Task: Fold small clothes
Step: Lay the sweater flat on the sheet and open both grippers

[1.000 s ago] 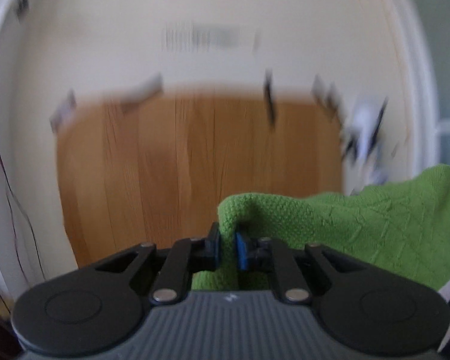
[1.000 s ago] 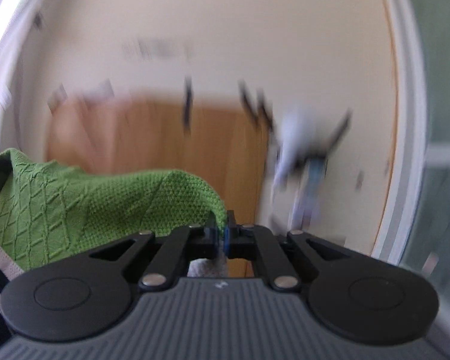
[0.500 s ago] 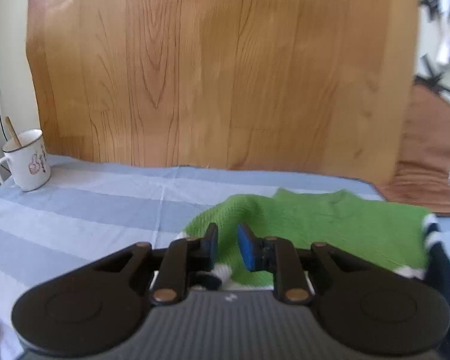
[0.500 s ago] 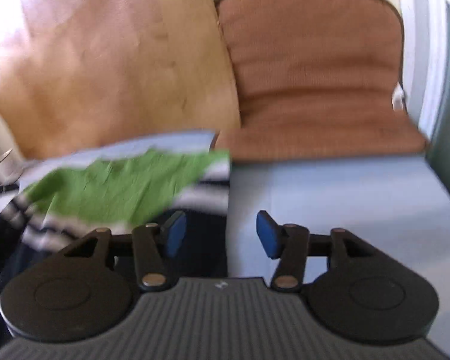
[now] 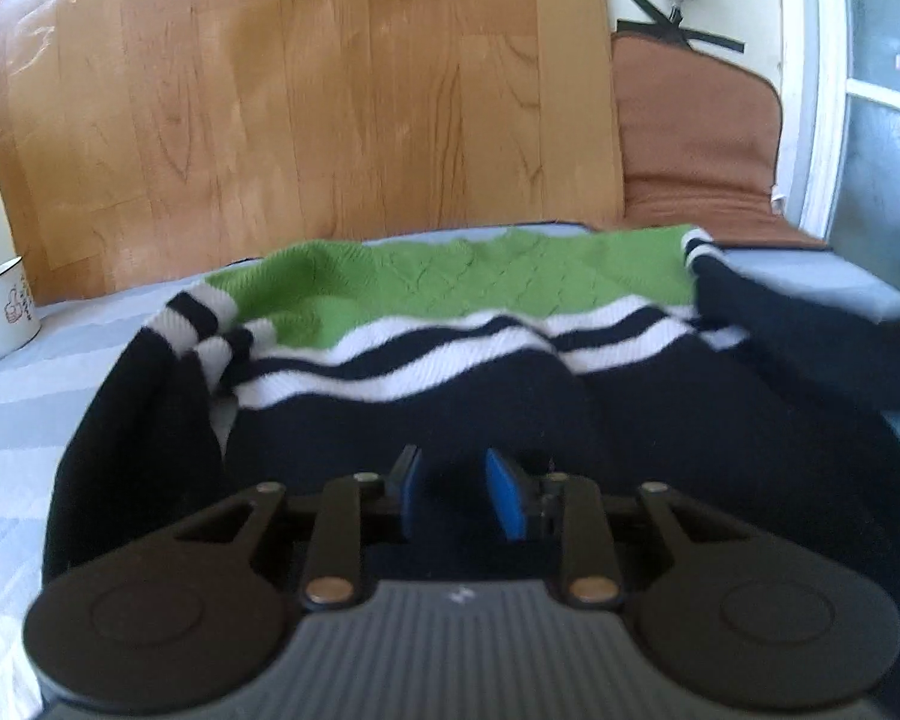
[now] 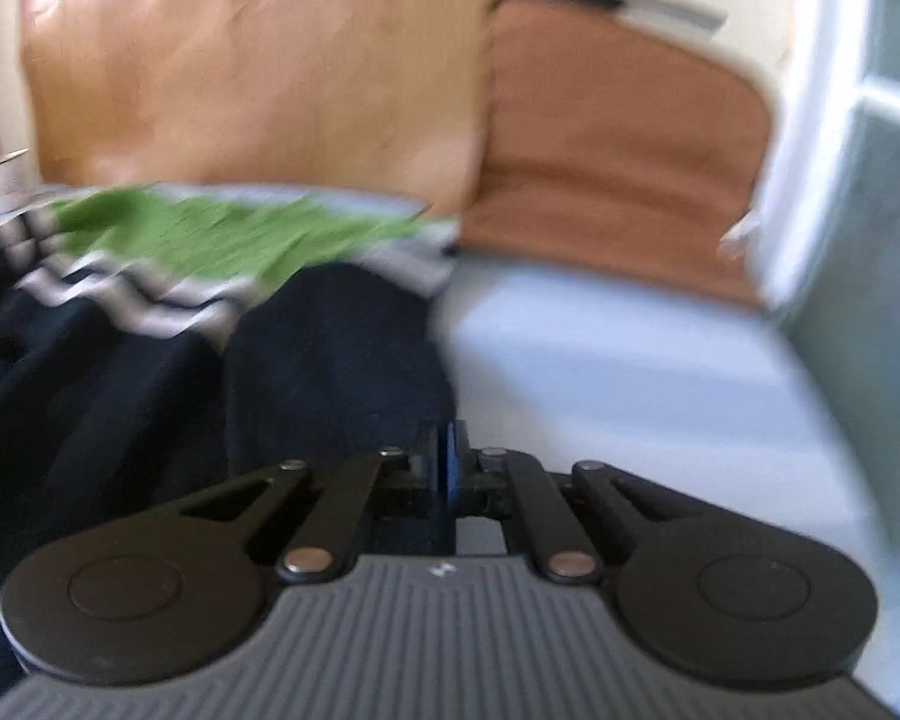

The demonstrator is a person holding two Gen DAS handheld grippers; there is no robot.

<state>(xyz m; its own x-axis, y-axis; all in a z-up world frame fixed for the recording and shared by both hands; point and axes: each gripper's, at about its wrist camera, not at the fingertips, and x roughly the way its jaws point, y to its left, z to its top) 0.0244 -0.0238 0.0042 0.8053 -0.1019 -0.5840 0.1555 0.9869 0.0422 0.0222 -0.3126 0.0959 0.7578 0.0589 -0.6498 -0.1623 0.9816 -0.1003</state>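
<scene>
Because the sweater (image 5: 510, 372) lies spread on the striped counter (image 5: 60, 396), green end farthest, your left tongs (image 5: 450, 495), just eased narrowly apart, hover over its dark hem; your right tongs (image 6: 444, 468) have snapped fully closed beside its sleeve, apparently gripping nothing.

I am looking into a home, likely a bedroom. A bed sheet (image 5: 60, 384) with pale blue stripes covers the surface, a wooden headboard (image 5: 306, 114) stands behind it, a mug (image 5: 6, 315) sits at its edge, and a brown cushion (image 5: 696, 144) leans by a white window frame (image 5: 822, 90).
</scene>
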